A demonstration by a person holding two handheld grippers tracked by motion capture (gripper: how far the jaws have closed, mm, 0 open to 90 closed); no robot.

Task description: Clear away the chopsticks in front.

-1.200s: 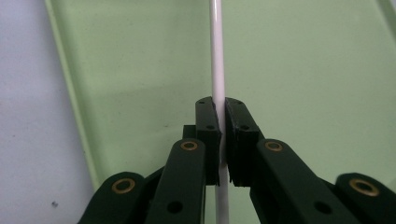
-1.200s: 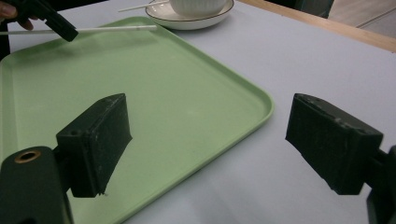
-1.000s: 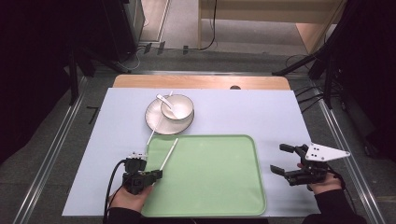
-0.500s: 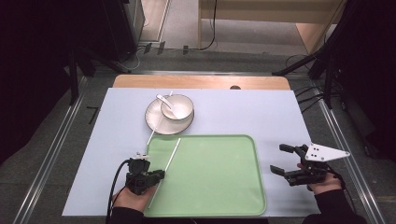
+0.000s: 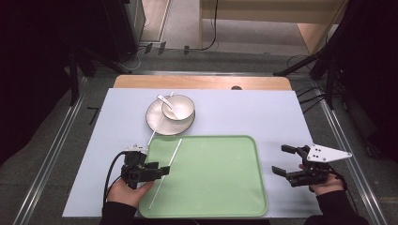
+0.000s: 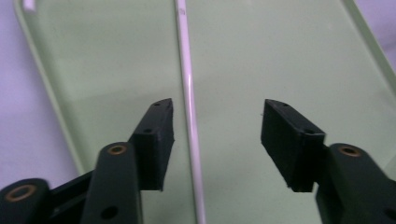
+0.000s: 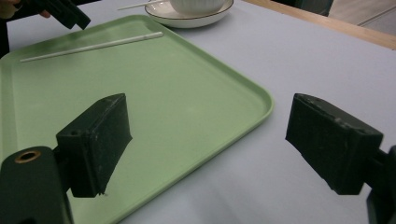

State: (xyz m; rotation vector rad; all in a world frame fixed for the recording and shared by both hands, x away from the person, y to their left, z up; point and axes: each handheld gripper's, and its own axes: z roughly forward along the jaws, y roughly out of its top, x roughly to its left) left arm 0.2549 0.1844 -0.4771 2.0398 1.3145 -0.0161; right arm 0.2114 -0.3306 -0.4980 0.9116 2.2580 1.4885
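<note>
Green tray (image 5: 211,183) on bench (image 5: 263,112). White chopstick (image 5: 165,172) flat along tray's left side. Left tongs (image 5: 162,171) wide open, astride chopstick (not touching). Right tongs (image 5: 280,160) wide open, empty, beside tray's right edge. Bowl (image 5: 178,107) on plate (image 5: 155,121) behind tray.

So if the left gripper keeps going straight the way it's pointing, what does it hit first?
Probably nothing soon: the left gripper points across the green tray, open jaws straddling the white chopstick lying on it. Height above the tray is unclear.

High view overhead facing forward-down, both gripper views close, low, sharing green tray (image 5: 211,187)
</note>
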